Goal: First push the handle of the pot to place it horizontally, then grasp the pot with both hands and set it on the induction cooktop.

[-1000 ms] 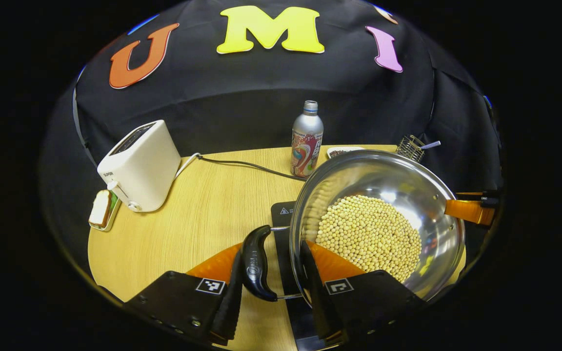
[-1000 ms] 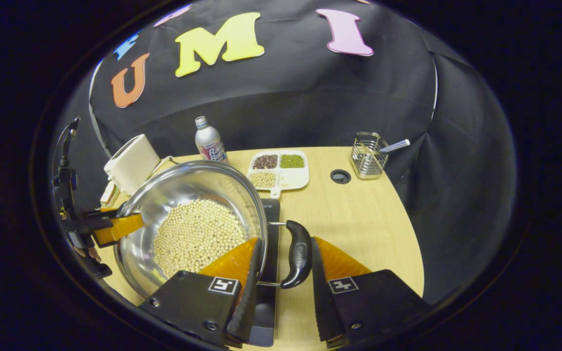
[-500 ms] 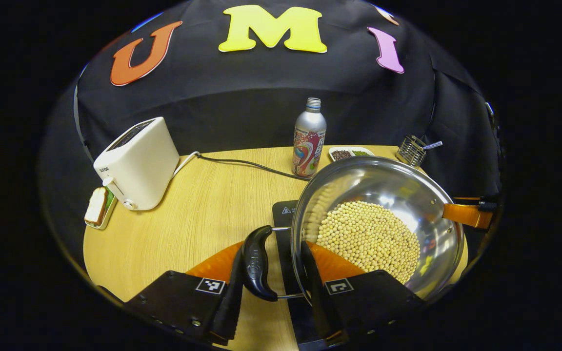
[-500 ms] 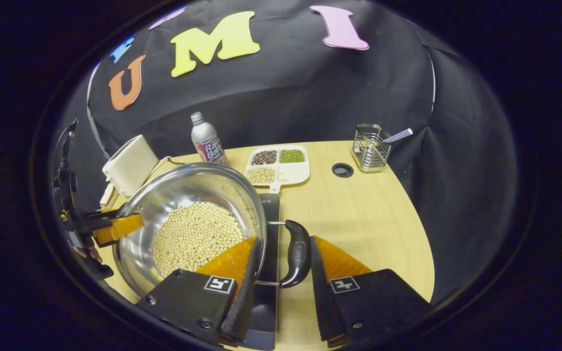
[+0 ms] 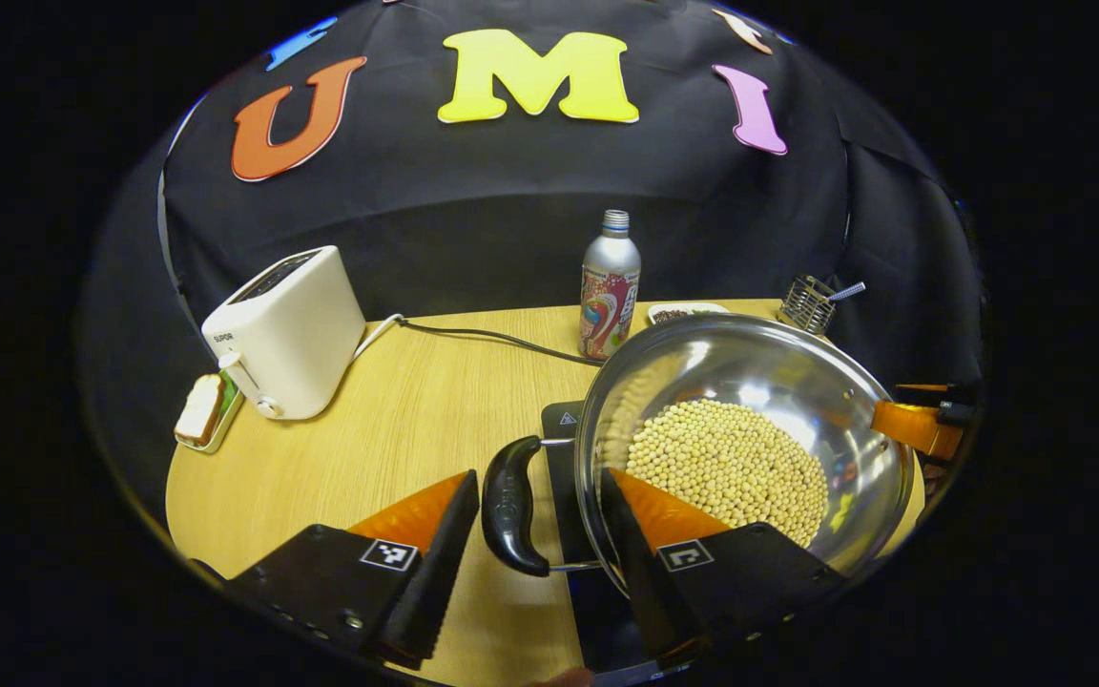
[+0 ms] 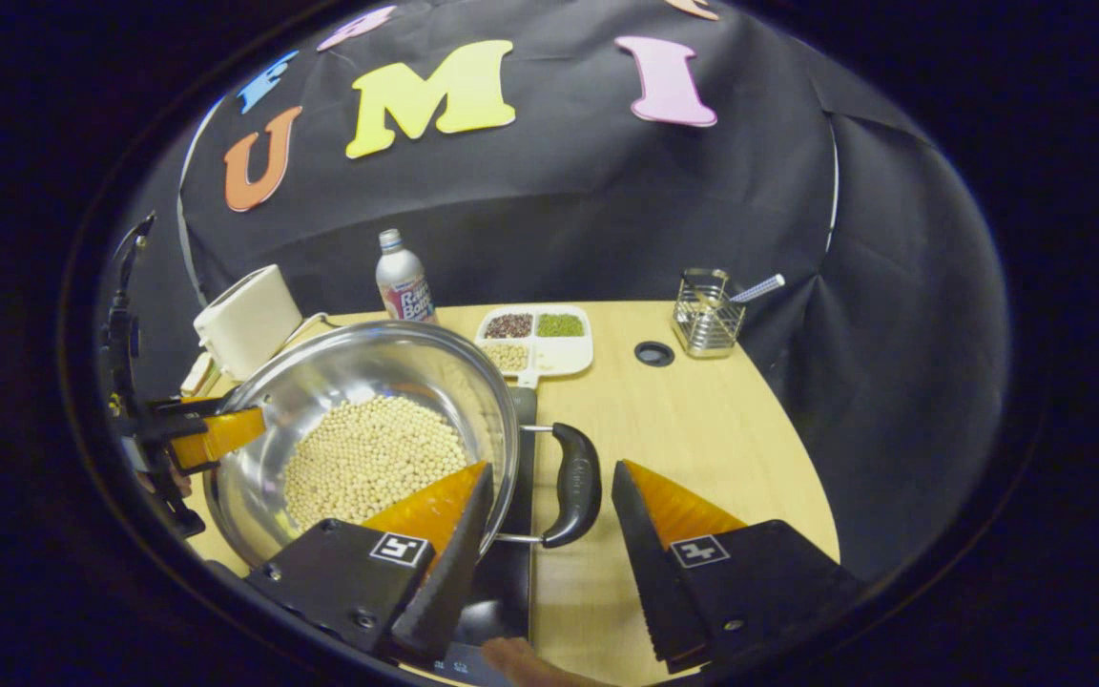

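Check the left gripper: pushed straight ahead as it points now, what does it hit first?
Most likely the pot's black side handle, which sits in the gap between the open tongs of the left gripper. One tong already reaches over the pot rim. Depth is hard to judge.

1. Black cloth wall [image 6: 549, 219] all around the back, hanging in soft folds.
2. Light wooden table [image 5: 397, 429] in front of the wall, with a rounded edge.
3. Small round black hole [image 6: 653, 354] in the table top, near the back edge.
4. White toaster [image 5: 284, 331] near the left back corner of the table, with a dark cord [image 5: 483, 336] running along the back edge.
5. Bright light from above, shining on the wood.
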`<state>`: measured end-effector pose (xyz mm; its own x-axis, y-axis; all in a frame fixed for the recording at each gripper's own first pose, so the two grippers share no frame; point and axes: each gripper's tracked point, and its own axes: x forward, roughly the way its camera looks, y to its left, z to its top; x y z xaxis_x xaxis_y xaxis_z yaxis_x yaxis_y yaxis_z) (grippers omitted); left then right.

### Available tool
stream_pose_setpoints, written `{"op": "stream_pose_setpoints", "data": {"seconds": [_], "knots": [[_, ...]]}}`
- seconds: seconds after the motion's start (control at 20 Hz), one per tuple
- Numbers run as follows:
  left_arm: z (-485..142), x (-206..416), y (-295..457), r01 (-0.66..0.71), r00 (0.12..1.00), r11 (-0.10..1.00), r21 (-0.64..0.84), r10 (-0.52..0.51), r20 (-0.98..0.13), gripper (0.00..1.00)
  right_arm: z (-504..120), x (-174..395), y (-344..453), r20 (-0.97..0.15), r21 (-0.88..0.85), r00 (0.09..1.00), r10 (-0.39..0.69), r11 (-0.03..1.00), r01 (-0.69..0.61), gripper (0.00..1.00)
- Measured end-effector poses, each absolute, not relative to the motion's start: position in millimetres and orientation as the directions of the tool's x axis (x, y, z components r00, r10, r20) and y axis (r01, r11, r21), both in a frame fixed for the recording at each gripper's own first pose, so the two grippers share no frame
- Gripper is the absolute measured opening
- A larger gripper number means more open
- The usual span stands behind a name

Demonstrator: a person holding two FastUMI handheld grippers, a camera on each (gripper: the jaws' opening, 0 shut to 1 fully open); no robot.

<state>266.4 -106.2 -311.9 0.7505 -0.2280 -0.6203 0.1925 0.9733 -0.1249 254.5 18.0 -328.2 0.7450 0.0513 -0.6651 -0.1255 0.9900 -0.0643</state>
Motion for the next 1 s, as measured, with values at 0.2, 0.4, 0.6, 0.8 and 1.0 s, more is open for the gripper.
{"op": "stream_pose_setpoints", "data": {"seconds": [0.2, 0.4, 0.6, 0.8, 1.0], "knots": [[-290, 251, -100, 0.158, 0.778, 0.973, -0.169, -0.228, -0.586, 0.98, -295, 236, 22, -0.598, -0.031, 0.797, 0.081, 0.992, -0.124, 0.80], [-251, 227, -80, 0.110, 0.846, 0.982, -0.152, -0.173, -0.505, 0.98, -262, 208, 19, -0.532, -0.054, 0.843, 0.078, 0.991, -0.126, 0.80], [-197, 187, -69, 0.083, 0.917, 0.985, -0.148, -0.134, -0.375, 0.98, -215, 168, 19, -0.424, -0.067, 0.903, 0.074, 0.991, -0.113, 0.79], [-141, 134, -59, 0.068, 0.966, 0.986, -0.154, -0.104, -0.236, 0.98, -172, 119, 21, -0.308, -0.094, 0.948, 0.076, 0.989, -0.110, 1.00], [-99, 80, -45, 0.054, 0.985, 0.991, -0.124, -0.073, -0.155, 0.97, -139, 71, 24, -0.241, -0.105, 0.967, 0.082, 0.988, -0.109, 0.99]]}}
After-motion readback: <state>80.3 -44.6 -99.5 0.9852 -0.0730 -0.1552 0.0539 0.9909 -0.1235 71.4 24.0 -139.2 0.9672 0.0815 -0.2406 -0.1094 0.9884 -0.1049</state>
